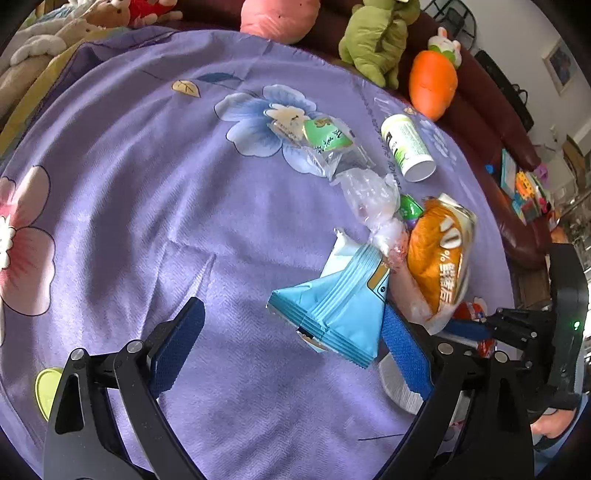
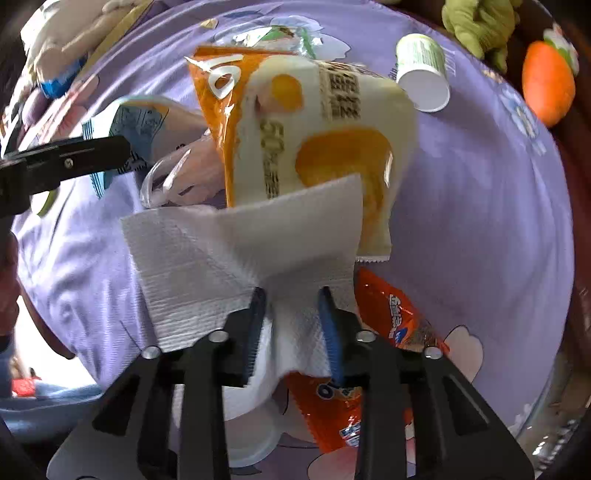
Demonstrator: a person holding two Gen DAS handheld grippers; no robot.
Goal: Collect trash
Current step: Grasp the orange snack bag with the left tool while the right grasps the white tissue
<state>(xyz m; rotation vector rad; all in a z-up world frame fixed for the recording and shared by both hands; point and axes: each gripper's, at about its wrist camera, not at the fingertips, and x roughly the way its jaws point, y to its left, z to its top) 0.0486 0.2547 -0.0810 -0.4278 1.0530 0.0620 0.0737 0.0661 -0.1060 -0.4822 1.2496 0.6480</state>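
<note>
My left gripper point(image 1: 295, 334) is open above the purple cloth; a light blue wrapper point(image 1: 334, 317) lies between its fingers, against the right finger point(image 1: 402, 350). Beside it lie a clear plastic bag point(image 1: 373, 203), an orange snack bag point(image 1: 439, 254), a green-labelled clear packet point(image 1: 317, 140) and a white cup point(image 1: 408, 147) on its side. My right gripper point(image 2: 293, 325) is shut on a white paper napkin point(image 2: 240, 251). Behind it are the orange snack bag point(image 2: 306, 133), an orange-red wrapper point(image 2: 391, 314), the blue wrapper point(image 2: 133, 125) and the cup point(image 2: 423, 72).
A purple flowered cloth point(image 1: 147, 184) covers the surface. Plush toys line the far edge: pink point(image 1: 277, 16), green point(image 1: 376, 40), orange carrot point(image 1: 434, 83). A yellow-green lid point(image 1: 46, 387) lies at the left. A white container point(image 2: 251, 424) sits under the right gripper.
</note>
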